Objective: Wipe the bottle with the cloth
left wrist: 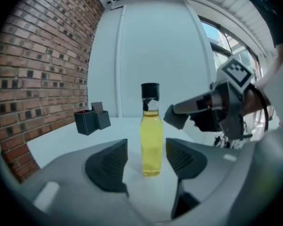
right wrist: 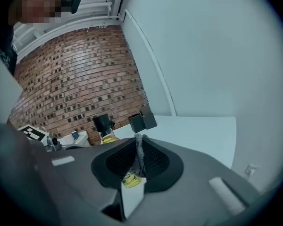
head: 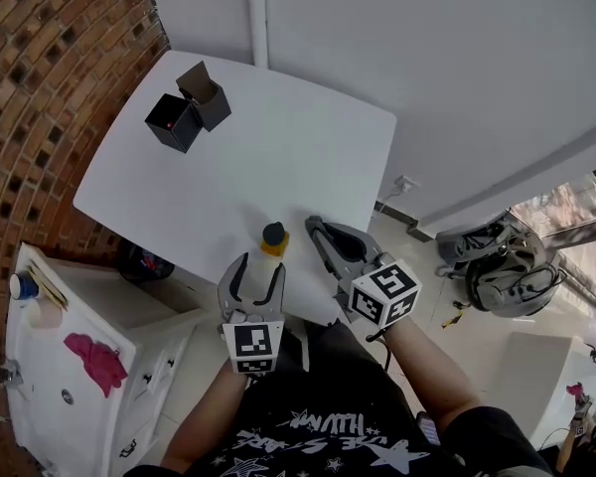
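- The bottle (head: 272,241) stood near the table's (head: 278,137) front edge, between the jaws of the left gripper (head: 259,271), which were apart and not touching it.
- The right gripper (right wrist: 139,144) was clamped on a thin grey cloth (right wrist: 139,155).
- I think the left should close gently, low on the bottle, to hold it upright for wiping.

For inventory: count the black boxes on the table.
2, side by side near the far left of the table: a red-spotted box and an open-flapped box.
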A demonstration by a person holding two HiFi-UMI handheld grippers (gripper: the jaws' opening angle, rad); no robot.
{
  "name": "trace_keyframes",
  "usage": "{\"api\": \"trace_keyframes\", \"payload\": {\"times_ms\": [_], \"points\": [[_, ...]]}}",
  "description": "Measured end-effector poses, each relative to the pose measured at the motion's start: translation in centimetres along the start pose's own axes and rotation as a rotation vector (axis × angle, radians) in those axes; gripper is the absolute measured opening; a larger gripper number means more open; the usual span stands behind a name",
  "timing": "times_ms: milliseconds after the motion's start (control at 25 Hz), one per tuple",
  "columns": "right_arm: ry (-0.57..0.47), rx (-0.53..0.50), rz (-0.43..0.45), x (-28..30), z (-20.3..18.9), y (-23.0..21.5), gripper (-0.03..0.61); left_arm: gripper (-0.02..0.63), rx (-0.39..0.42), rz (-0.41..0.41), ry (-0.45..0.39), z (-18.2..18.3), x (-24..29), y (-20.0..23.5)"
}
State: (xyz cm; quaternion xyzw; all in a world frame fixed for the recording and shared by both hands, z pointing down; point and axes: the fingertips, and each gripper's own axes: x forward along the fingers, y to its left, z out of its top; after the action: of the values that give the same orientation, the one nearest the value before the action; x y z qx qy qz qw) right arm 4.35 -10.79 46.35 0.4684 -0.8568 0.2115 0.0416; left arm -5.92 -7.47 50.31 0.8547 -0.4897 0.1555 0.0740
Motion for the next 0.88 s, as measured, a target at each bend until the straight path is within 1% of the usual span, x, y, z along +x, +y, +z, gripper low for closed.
{"api": "trace_keyframes", "payload": {"times_ms": [120,200,280,400,480,560,640,720,880], "points": [[0.074,-0.011,0.138,1.2,0.8,-0.7,0.041,0.253,0.06,0.024,-0.011,0.0,1.3,-0.4],[0.132,-0.027,0.247,2.1,0.8,-0.4,0.04,0.253,0.064,0.032,-0.006,0.0,2.0,-0.6],[0.189,-0.021,0.364,2.9,0.5,0.3,0.041,0.252,0.059,0.043,0.002,-0.1,2.3,-0.8],[0.225,0.011,0.486,4.2,0.8,1.1,0.04,0.25,0.079,0.048,0.021,-0.1,2.7,-1.1],[0.232,0.038,0.548,4.9,1.4,1.8,0.041,0.236,0.08,0.055,0.03,-0.2,2.9,-1.0],[0.245,0.066,0.614,5.4,1.6,2.8,0.041,0.202,0.071,0.058,0.03,-0.4,2.9,-0.9],[0.267,0.082,0.668,5.7,1.2,3.7,0.041,0.202,0.072,0.054,0.024,-0.4,2.8,-0.9],[0.291,0.092,0.698,6.0,0.6,4.0,0.04,0.202,0.076,0.047,0.02,-0.4,2.7,-0.9],[0.347,0.111,0.722,6.6,-1.0,3.7,0.04,0.202,0.075,0.032,0.03,-0.4,2.7,-0.9]]}}
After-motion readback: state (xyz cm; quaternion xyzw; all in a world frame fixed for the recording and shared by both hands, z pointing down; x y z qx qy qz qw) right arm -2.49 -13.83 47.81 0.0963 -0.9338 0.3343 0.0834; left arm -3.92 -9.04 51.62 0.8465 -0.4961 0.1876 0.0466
